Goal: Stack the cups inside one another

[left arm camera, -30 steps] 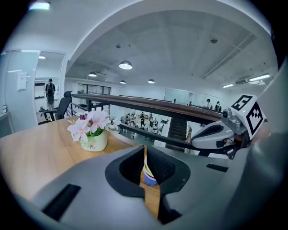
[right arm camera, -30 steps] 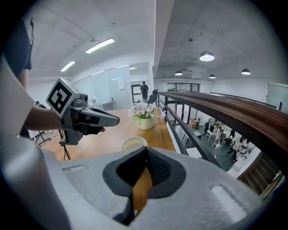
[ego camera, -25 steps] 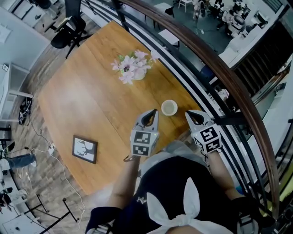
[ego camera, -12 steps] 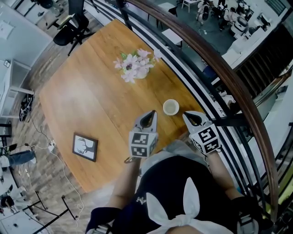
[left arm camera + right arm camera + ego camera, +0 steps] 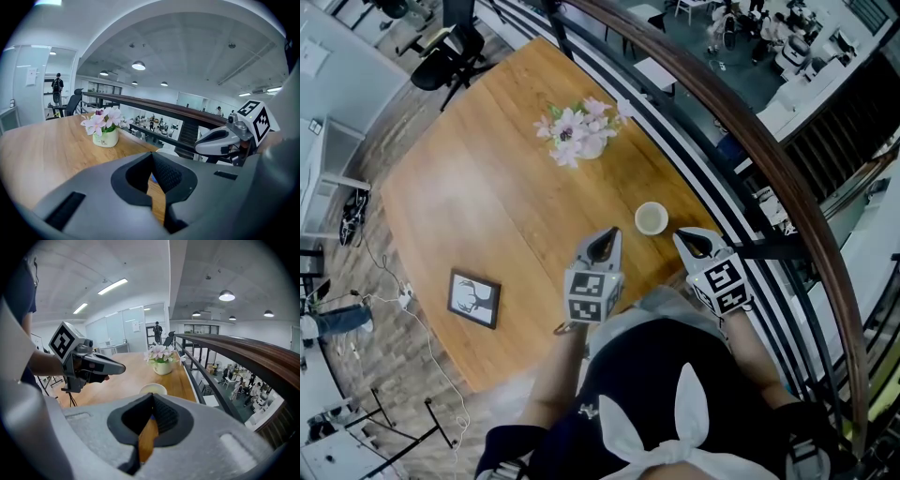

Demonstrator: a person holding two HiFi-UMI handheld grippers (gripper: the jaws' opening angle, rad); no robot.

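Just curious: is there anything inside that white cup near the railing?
From above, the cup shows only a pale, empty-looking interior. Whether another cup is nested inside is too small to tell. In the right gripper view its rim hides the bottom.

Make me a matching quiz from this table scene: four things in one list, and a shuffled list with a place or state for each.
Things:
1. cup
2. flower pot
3. picture frame
4. left gripper

Places or states:
A. near the table edge farthest from the railing
B. shut and empty
C. by the railing-side edge, just ahead of the left gripper
D. farthest from the person, holding pink flowers

Pairs: 1-C, 2-D, 3-A, 4-B
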